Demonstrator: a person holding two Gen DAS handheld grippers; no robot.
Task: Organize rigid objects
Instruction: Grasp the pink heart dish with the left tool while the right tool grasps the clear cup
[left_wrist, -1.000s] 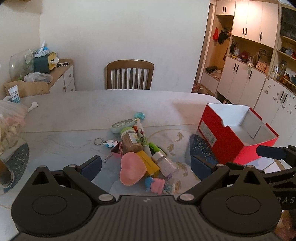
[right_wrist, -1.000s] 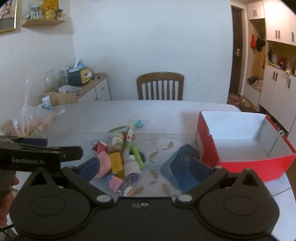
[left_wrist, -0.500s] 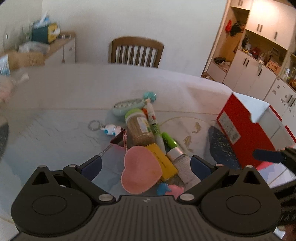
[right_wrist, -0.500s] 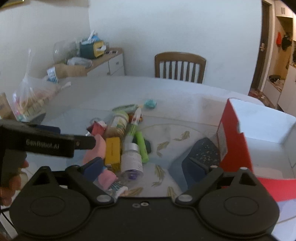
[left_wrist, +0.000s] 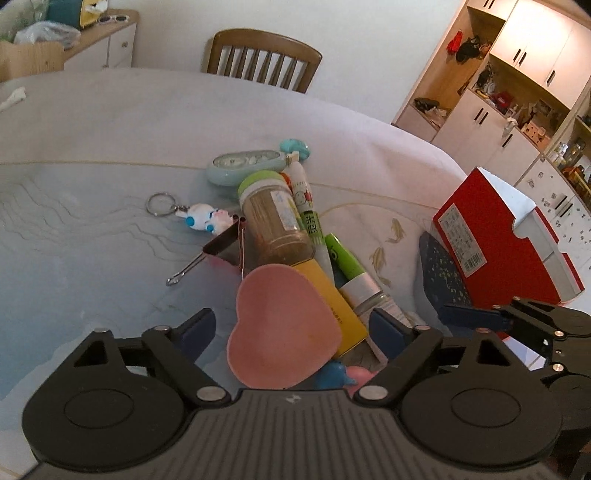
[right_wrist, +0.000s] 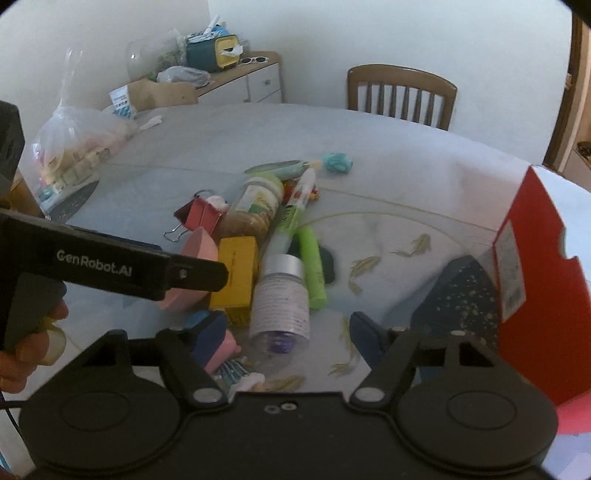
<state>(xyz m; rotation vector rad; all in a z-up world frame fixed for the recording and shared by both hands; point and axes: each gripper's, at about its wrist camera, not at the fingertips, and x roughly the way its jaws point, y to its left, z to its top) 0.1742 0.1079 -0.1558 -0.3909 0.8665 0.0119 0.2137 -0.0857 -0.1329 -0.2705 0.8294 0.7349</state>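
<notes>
Over the pile, your left gripper (left_wrist: 291, 325) brackets the pink heart dish (left_wrist: 282, 328), jaws closing, not gripping; right gripper (right_wrist: 284, 330) likewise around the clear bottle (right_wrist: 282, 302).

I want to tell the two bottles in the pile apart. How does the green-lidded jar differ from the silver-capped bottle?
The green-lidded jar holds brown contents; the silver-capped bottle is clear with a white label. The jar lies at the pile's far end beside the red clip; the bottle lies at the near end beside the yellow box. Both lie on their sides, caps pointing away.

Matte black left gripper (left_wrist: 291, 328) and right gripper (right_wrist: 284, 332), ribbed housing, silver pivot screws. Dark blue fingertip pads (left_wrist: 195, 326). White "GenRobot.AI" lettering along one side arm.
</notes>
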